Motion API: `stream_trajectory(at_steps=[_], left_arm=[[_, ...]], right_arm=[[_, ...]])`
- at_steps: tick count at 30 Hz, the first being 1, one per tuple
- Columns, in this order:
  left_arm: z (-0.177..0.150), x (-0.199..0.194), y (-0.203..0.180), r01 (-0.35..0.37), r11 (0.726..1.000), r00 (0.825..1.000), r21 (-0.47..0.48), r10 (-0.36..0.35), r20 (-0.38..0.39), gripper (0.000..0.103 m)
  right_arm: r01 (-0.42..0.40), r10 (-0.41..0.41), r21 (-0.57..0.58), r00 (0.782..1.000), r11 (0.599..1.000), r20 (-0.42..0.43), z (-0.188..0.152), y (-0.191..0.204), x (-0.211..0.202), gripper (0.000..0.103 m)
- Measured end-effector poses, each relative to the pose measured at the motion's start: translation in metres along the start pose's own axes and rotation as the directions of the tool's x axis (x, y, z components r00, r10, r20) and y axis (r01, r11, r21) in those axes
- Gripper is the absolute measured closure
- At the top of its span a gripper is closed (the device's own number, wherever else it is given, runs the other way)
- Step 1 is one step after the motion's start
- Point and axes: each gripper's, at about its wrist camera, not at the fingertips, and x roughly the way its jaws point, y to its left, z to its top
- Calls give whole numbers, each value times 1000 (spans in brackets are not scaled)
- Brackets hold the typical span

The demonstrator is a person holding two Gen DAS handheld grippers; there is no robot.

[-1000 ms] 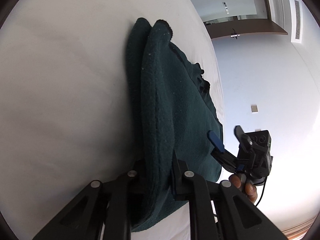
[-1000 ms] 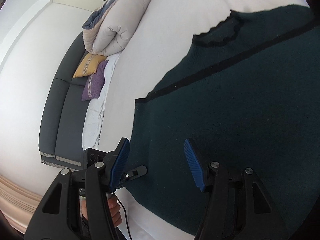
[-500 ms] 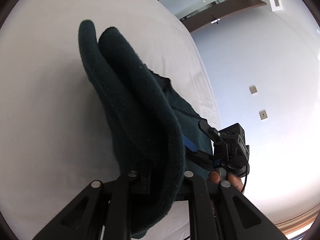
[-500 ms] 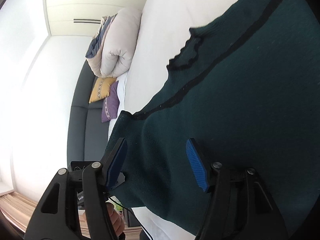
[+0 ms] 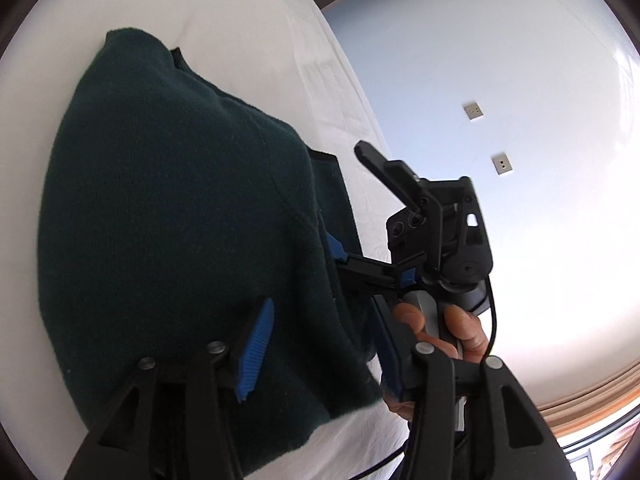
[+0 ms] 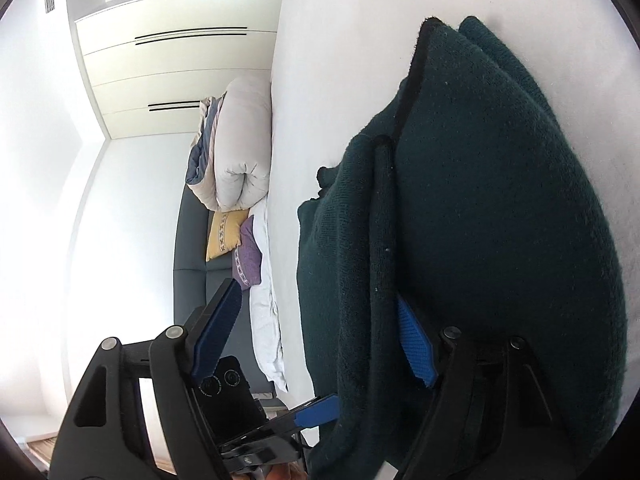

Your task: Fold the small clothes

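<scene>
The left gripper (image 5: 320, 344) is standing parted, its jaws having just been opening, with a fold of the dark green sweater (image 5: 176, 220) lying loose between the blue pads (image 5: 256, 344). The right gripper (image 6: 316, 332) is also spread wide, jaws just opening, the sweater's edge draping between them. The sweater is lying doubled over on the white bed (image 5: 248, 40). Toward ten o'clock in the right wrist view, a rolled duvet (image 6: 236, 148) and cushions (image 6: 236, 240) are sitting on a grey sofa (image 6: 192, 248).
</scene>
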Motion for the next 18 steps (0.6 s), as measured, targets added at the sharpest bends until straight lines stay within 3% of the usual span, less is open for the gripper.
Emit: stream_trajectory(at_steps=[3, 5, 10, 13, 15, 18], left_arm=[[-4, -29, 0, -4, 999, 999, 32, 2, 51, 39], [-6, -45, 8, -45, 998, 997, 45, 42, 68, 39], [-17, -62, 38, -69, 997, 994, 14, 68, 82, 39], [-23, -60, 38, -84, 996, 993, 31, 81, 84, 39], [-27, -54, 33, -106, 992, 992, 65, 101, 76, 39], [-31, -42, 25, -118, 989, 992, 93, 114, 54, 39]], right_arm=[[61, -62, -36, 998, 998, -18, 3, 12, 13, 30], [123, -126, -78, 991, 989, -40, 2, 20, 23, 30], [276, -300, -235, 951, 932, -72, -12, 44, 48, 32], [373, -414, -326, 908, 869, -66, -28, 55, 63, 53], [448, -499, -384, 866, 808, -41, -36, 57, 66, 80], [495, -541, -406, 841, 768, 2, -39, 60, 59, 88]])
